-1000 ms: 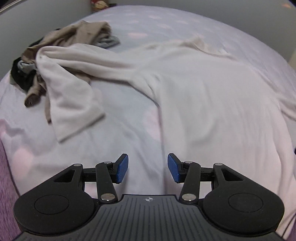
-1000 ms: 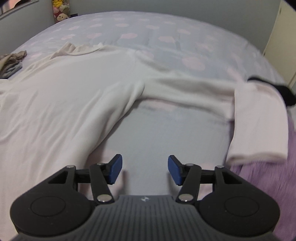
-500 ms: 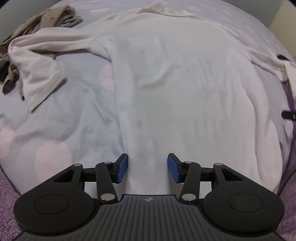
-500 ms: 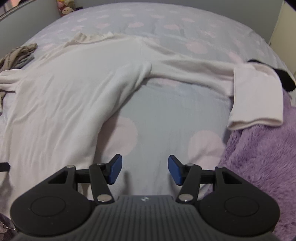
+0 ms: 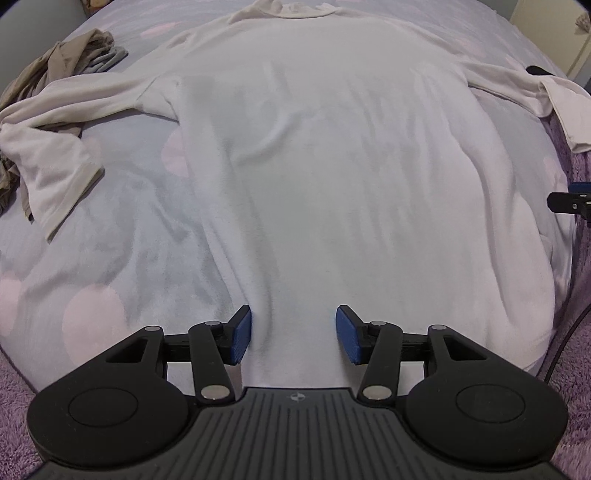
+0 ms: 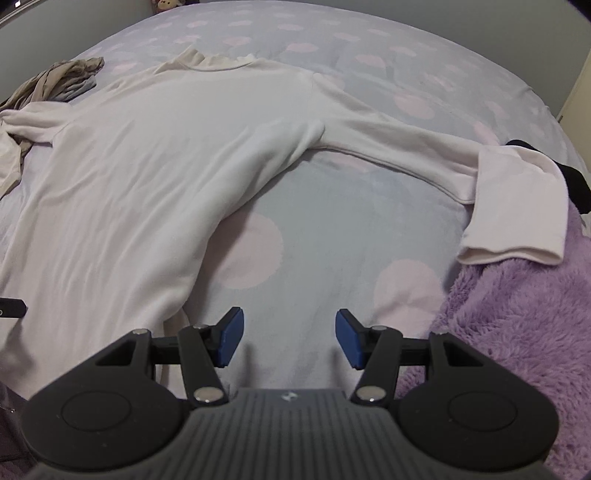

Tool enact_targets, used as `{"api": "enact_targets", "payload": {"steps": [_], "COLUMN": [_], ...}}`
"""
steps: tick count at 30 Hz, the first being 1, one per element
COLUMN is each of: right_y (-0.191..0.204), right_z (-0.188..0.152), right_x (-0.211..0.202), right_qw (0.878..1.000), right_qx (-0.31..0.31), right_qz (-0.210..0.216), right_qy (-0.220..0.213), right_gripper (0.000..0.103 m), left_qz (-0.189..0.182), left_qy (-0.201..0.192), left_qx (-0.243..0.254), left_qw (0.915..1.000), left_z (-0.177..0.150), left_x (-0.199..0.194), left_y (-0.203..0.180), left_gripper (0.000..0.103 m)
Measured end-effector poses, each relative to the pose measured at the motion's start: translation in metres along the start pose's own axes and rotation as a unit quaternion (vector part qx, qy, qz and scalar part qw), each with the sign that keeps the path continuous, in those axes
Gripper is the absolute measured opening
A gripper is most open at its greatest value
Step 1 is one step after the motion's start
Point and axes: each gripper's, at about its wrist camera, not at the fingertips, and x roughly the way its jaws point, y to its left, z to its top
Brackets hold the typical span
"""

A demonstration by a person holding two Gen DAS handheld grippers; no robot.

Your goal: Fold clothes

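A: Currently, what is the state of the fingers?

B: Left gripper (image 5: 293, 334): fingers spread, empty, poised over the hem of the white long-sleeved shirt (image 5: 332, 166) at the near edge of the bed (image 5: 122, 229). Right gripper (image 6: 288, 338): fingers spread, empty, over bare bedsheet just beside the shirt's right side edge.

A: Risks from here?

B: In my judgement, the right gripper stands off the fabric; closing there would likely pinch only bedsheet. A pinch at the hem could gather the sheet with the shirt. The purple blanket (image 6: 517, 314) at the near right corner lies under the right cuff (image 6: 517, 206) and could drag it.

A: Orientation of the shirt?

B: It lies flat. Long axis runs from near edge to far edge; hem near, collar (image 5: 295, 9) far. Sleeves extend toward the left and right edges. A beige garment pile (image 5: 55, 70) lies at the far left, touching the left sleeve.
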Motion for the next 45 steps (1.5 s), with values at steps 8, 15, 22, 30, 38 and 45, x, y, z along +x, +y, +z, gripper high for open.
{"api": "enact_targets", "payload": {"steps": [8, 15, 22, 30, 38, 45], "right_y": [0.002, -0.01, -0.035, 0.011, 0.021, 0.014], "right_z": [-0.003, -0.003, -0.004, 0.002, -0.002, -0.006], "right_x": [0.001, -0.014, -0.013, 0.01, 0.034, 0.015], "right_qw": [1.0, 0.999, 0.998, 0.988, 0.976, 0.976], "right_qx": [-0.014, -0.031, -0.004, -0.056, -0.083, -0.063], "right_qz": [0.0, -0.016, 0.017, 0.114, 0.155, 0.184], "right_qy": [0.019, 0.029, 0.061, 0.085, 0.126, 0.102], "right_gripper": [0.059, 0.059, 0.058, 0.05, 0.034, 0.008], "left_qz": [-0.011, -0.044, -0.054, -0.054, -0.053, -0.054], "left_qy": [0.0, 0.004, 0.019, 0.038, 0.108, 0.117], "left_qx": [-0.001, -0.024, -0.059, -0.078, -0.038, 0.001], "left_qw": [0.9999, 0.9987, 0.9966, 0.9948, 0.992, 0.9917], "left_z": [0.001, 0.006, 0.012, 0.007, -0.004, -0.013], "left_x": [-0.003, -0.008, -0.017, -0.029, -0.013, 0.003], "left_y": [0.0, 0.015, 0.047, 0.076, 0.071, 0.039], "left_gripper": [0.048, 0.048, 0.048, 0.048, 0.047, 0.014]}}
